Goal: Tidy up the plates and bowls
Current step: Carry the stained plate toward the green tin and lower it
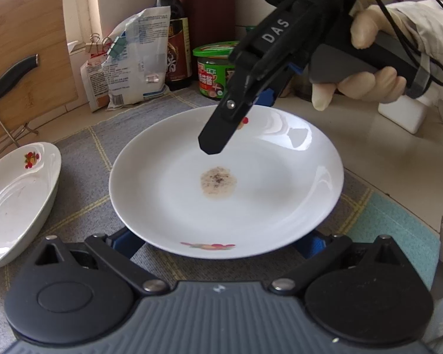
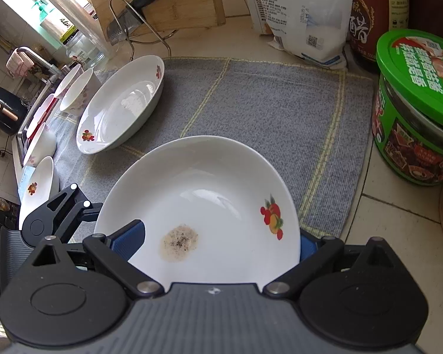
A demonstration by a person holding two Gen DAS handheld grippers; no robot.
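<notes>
Left wrist view shows the white plate [image 1: 265, 194] in mid-frame over the grey mat [image 1: 82, 162], a brownish speckled stain [image 1: 218, 181] at its centre. The left gripper [image 1: 218, 244] is spread wide, and its blue fingers [image 1: 127, 244] vanish beneath the plate's near rim, so they look set to support it from below rather than pinch it. I cannot tell whether they touch. The right gripper [image 2: 218, 242] comes in from the far side in a gloved right hand [image 1: 369, 59]. Its jaws are also wide apart and straddle the opposite rim: in the right wrist view one blue finger lies over the plate's surface and the other sits behind its edge. Nothing is clamped, as that gap is far wider than the rim. The plate seems tilted there, probably because one edge is being levered up for a grip. A deeper dish [image 1: 14, 200] with the same fruit print waits just to the left on the mat, and more bowls [image 2: 73, 94] line up beyond it, likely the stacking spot. The stain suggests keeping this plate level.
</notes>
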